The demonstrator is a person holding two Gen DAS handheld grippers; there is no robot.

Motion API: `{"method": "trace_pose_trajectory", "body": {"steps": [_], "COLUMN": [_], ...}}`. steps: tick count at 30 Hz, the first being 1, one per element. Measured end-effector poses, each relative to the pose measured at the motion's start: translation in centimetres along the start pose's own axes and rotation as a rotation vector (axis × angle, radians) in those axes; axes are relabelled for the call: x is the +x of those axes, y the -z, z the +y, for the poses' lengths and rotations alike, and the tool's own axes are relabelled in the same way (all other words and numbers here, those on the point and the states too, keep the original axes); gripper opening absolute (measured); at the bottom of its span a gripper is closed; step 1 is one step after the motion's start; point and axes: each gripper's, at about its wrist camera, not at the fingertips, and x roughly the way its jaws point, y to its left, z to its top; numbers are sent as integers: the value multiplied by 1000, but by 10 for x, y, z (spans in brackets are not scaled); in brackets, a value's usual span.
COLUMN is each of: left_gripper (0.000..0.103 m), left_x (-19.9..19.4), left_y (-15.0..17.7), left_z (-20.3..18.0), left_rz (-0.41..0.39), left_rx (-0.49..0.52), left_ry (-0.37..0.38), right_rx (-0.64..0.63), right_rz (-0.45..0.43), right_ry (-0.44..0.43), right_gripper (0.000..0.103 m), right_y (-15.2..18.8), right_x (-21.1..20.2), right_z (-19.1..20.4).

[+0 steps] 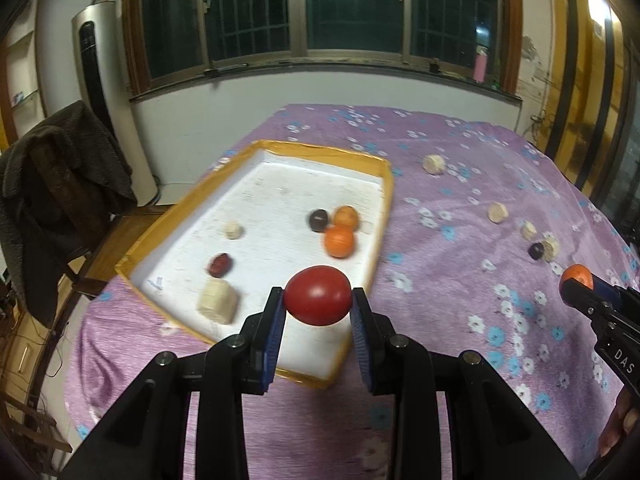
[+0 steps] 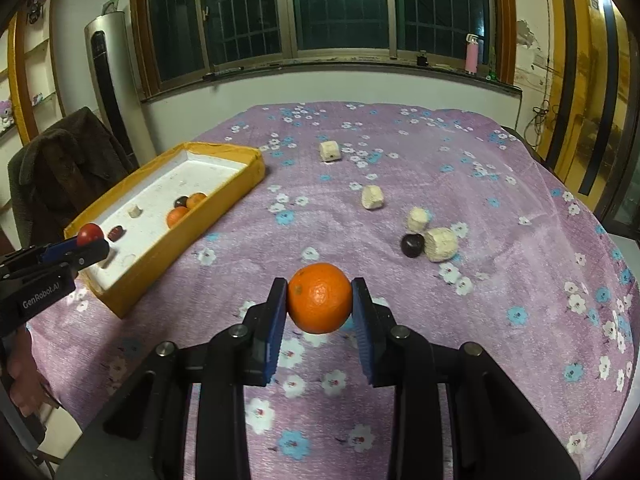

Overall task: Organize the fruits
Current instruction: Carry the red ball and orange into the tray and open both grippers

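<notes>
My left gripper (image 1: 318, 302) is shut on a red tomato (image 1: 318, 295) and holds it over the near end of the yellow-walled tray (image 1: 384, 176). Inside the tray lie two oranges (image 1: 339, 241), a dark plum, a red date (image 1: 219, 264) and pale banana pieces (image 1: 218, 301). My right gripper (image 2: 320, 300) is shut on an orange (image 2: 320, 297) above the purple flowered cloth (image 2: 500, 288), to the right of the tray (image 2: 132, 280). In the right wrist view the left gripper (image 2: 90, 240) shows at the left with the tomato (image 2: 90, 233).
Several pale banana pieces (image 2: 440, 243) and a dark plum (image 2: 412, 245) lie loose on the cloth at the right. A chair draped with a dark coat (image 1: 60, 184) stands left of the table. A window wall runs behind the far table edge.
</notes>
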Motion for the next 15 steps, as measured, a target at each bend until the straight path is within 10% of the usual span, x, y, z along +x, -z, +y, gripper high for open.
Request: {"method": "trace_pose_trajectory", "body": {"steps": [15], "left_gripper": [32], "left_x": [46], "left_y": [-26], "left_z": [61], "left_rz": [31], "left_rx": [-93], "left_ry": [-111], "right_rx": [-107], "right_rz": [-13], "right_ry": [-150], "right_gripper": [34], "right_y": [-51], "right_x": [52], "right_z": [94]}}
